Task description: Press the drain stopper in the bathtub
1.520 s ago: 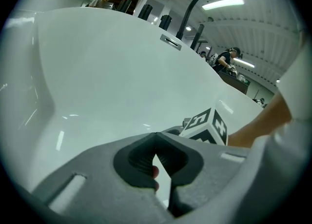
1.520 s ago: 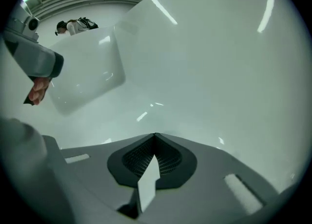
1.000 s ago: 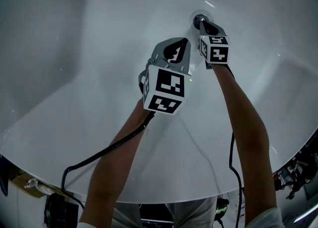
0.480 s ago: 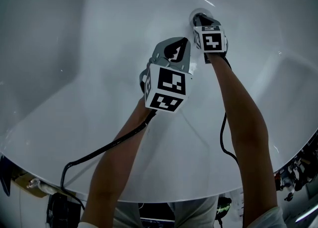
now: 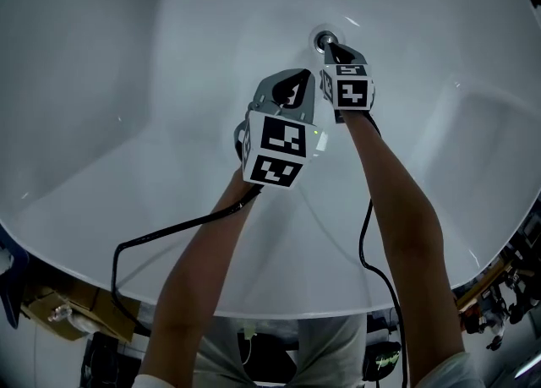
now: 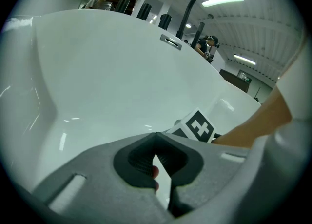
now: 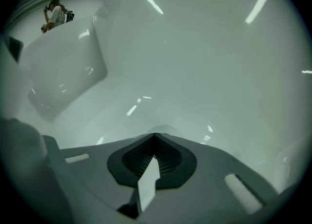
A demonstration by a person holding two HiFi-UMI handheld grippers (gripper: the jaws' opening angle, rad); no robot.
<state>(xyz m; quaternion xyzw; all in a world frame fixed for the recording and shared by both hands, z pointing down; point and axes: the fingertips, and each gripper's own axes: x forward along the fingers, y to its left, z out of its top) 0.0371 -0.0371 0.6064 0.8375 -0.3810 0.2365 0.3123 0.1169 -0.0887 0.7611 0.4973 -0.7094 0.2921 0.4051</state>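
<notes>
The round metal drain stopper (image 5: 323, 39) sits in the floor of the white bathtub (image 5: 152, 107), at the top centre of the head view. My right gripper (image 5: 331, 46) is shut with nothing in it, and its dark tips rest at the stopper's near edge. In the right gripper view the jaws meet at a point (image 7: 155, 134) and hide most of the stopper. My left gripper (image 5: 293, 82) is also shut and empty; it hovers above the tub floor just left of the right one. The right gripper's marker cube (image 6: 197, 126) shows in the left gripper view.
The tub's curved walls rise on every side. A dark arched faucet (image 6: 194, 2) and an overflow plate (image 6: 170, 41) stand on the far rim. Black cables (image 5: 169, 230) trail over the near rim. People stand in the background (image 7: 54, 13).
Half a second ago the right gripper's tips covered the stopper; now the stopper shows just beyond them. The left gripper has hardly moved. The head view has shifted a little.
</notes>
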